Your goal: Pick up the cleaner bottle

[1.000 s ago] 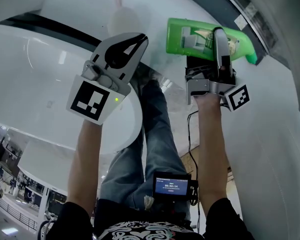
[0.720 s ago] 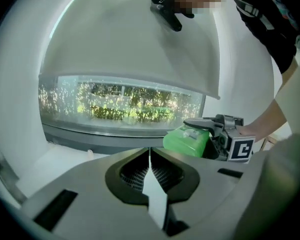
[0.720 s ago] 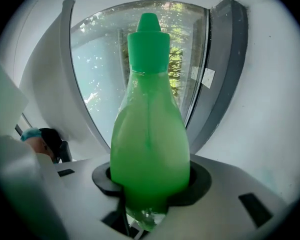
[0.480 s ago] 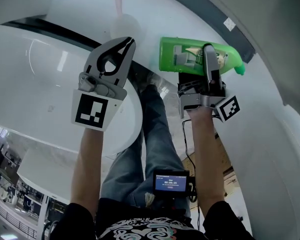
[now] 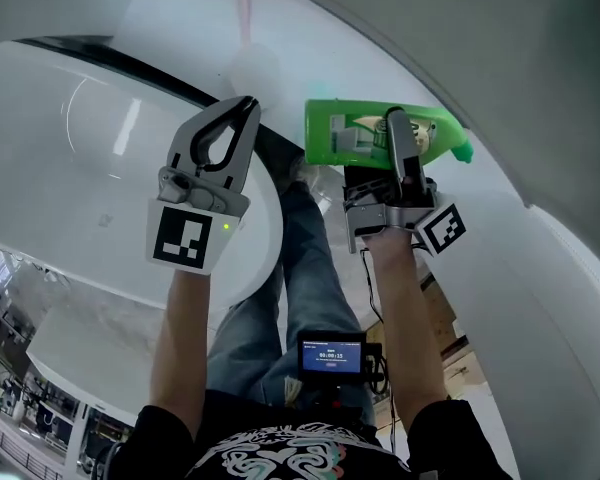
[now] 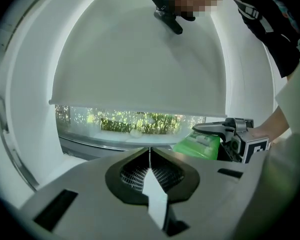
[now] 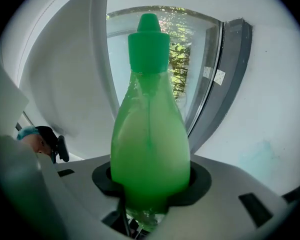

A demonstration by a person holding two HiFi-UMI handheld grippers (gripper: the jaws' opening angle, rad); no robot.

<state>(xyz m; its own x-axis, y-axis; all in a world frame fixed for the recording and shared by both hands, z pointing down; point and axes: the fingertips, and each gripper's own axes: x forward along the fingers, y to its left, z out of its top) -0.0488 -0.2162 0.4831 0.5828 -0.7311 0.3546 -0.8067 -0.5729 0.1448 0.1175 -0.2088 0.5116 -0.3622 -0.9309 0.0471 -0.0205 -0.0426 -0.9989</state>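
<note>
The green cleaner bottle [image 5: 352, 134] hangs in the air lying on its side in the head view, its cap [image 5: 463, 152] pointing right. My right gripper [image 5: 393, 125] is shut on its body, with one finger [image 5: 398, 146] running across the label. In the right gripper view the bottle [image 7: 150, 144] fills the space between the jaws, with the cap [image 7: 149, 39] at the far end. My left gripper [image 5: 247, 108] is held up beside it on the left, shut and with nothing in it. In the left gripper view its tips [image 6: 150, 152] meet, and the bottle [image 6: 200, 145] shows at the right.
White curved walls surround me. A window [image 6: 135, 121] under a white roller blind [image 6: 140, 69] shows plants outside, with a dark sill band [image 5: 150, 68]. Below are the person's legs in jeans [image 5: 310, 268] and a small screen [image 5: 332, 356] at the waist.
The right gripper has sunk a little with the bottle, drifting left and down in the head view. The left gripper has shifted slightly and tilted. Both grips are unchanged.
</note>
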